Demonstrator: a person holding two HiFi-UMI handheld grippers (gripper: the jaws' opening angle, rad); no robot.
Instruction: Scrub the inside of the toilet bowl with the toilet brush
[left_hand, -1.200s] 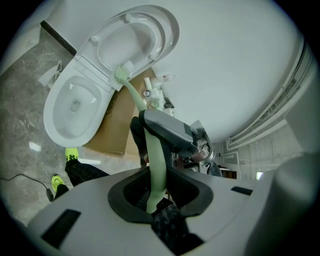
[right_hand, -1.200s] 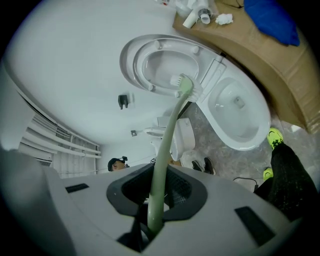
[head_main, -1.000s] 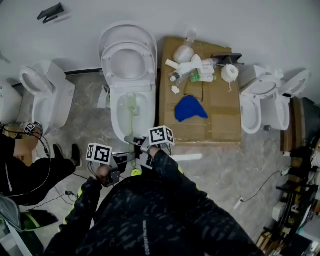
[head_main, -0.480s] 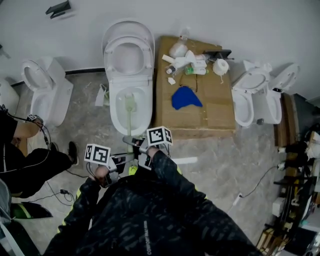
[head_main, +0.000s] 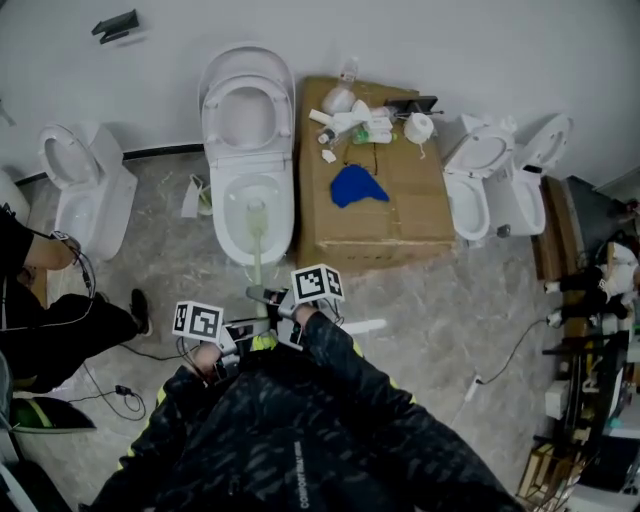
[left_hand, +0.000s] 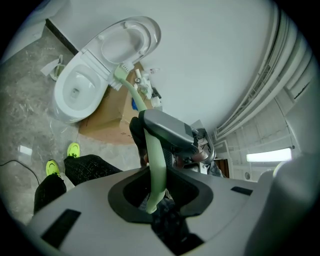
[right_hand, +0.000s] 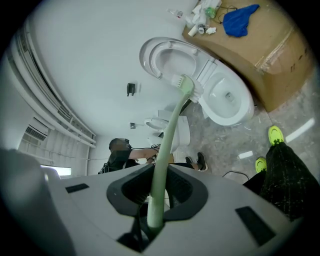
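In the head view a white toilet (head_main: 248, 150) stands ahead with its lid and seat up. A pale green toilet brush (head_main: 257, 250) reaches from my grippers into the bowl, its head over the middle; contact with the porcelain cannot be told. My left gripper (head_main: 235, 335) is shut on the handle's near end. Just ahead of it, my right gripper (head_main: 272, 297) is shut on the handle. In the left gripper view the toilet brush (left_hand: 150, 150) rises from the left gripper (left_hand: 155, 192) toward the toilet (left_hand: 82, 85). The right gripper view shows the right gripper (right_hand: 155, 200) clamping the toilet brush (right_hand: 170, 130).
A cardboard box (head_main: 400, 215) stands right of the toilet, bearing a blue cloth (head_main: 355, 187), bottles and a paper roll (head_main: 418, 127). More toilets stand left (head_main: 85, 190) and right (head_main: 490, 180). A person (head_main: 50, 320) sits at left; cables lie on the floor.
Both grippers have drawn back toward me with the brush. The brush head has slid toward the bowl's front. My head view has shifted, so the toilet sits a little higher.
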